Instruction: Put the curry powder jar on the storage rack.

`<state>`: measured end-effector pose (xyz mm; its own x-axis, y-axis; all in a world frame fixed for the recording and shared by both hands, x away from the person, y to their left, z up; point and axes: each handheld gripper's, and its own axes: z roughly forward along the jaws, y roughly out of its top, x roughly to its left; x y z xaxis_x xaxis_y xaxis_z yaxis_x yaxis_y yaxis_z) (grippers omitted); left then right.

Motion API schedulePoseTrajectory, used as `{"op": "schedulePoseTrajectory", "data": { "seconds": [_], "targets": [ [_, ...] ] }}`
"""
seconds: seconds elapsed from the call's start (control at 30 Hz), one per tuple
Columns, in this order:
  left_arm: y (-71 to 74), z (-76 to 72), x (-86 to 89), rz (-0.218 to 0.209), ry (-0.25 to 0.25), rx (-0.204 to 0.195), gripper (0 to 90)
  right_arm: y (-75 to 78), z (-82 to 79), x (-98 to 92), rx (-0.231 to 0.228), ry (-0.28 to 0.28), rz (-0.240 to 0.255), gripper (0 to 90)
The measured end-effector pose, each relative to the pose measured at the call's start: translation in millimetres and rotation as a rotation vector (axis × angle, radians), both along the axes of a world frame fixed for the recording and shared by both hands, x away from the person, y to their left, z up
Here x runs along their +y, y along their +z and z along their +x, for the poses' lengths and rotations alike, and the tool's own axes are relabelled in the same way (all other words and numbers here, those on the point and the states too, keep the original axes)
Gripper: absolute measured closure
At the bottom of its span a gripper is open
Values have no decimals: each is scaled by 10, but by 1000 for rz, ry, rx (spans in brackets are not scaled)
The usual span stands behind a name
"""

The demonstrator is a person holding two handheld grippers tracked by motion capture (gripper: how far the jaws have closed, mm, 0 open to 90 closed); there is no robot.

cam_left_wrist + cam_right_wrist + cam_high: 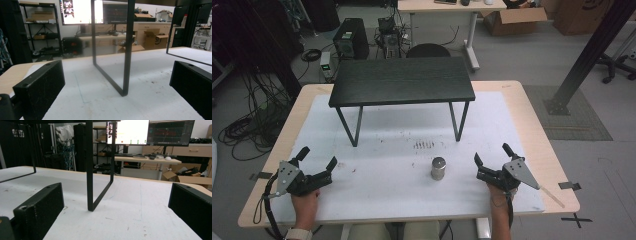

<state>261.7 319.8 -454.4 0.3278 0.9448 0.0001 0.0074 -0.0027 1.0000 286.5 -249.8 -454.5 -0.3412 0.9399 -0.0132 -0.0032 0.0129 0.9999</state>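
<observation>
Dim, even overhead light; soft shadows; slight blur.

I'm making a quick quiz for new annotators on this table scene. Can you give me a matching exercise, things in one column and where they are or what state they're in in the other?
Things:
1. small silver metal cylinder
2. black wooden stand with thin metal legs
3. left gripper
4. right gripper

Places or states:
A. at the far half of the white mat, standing on four legs
B. jaws open, near the mat's left front edge
C. upright on the mat, between the two grippers
D. jaws open, just right of the cylinder

Pairs: 1-C, 2-A, 3-B, 4-D
</observation>
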Motion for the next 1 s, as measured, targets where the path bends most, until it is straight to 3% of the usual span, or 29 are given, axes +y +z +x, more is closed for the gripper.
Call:
{"op": "schedulePoseTrajectory", "data": {
  "seconds": [1.0],
  "targets": [
    [1,0,-2,2,0,0,2,2,1,-10,1,2,8,0]
  ]
}}
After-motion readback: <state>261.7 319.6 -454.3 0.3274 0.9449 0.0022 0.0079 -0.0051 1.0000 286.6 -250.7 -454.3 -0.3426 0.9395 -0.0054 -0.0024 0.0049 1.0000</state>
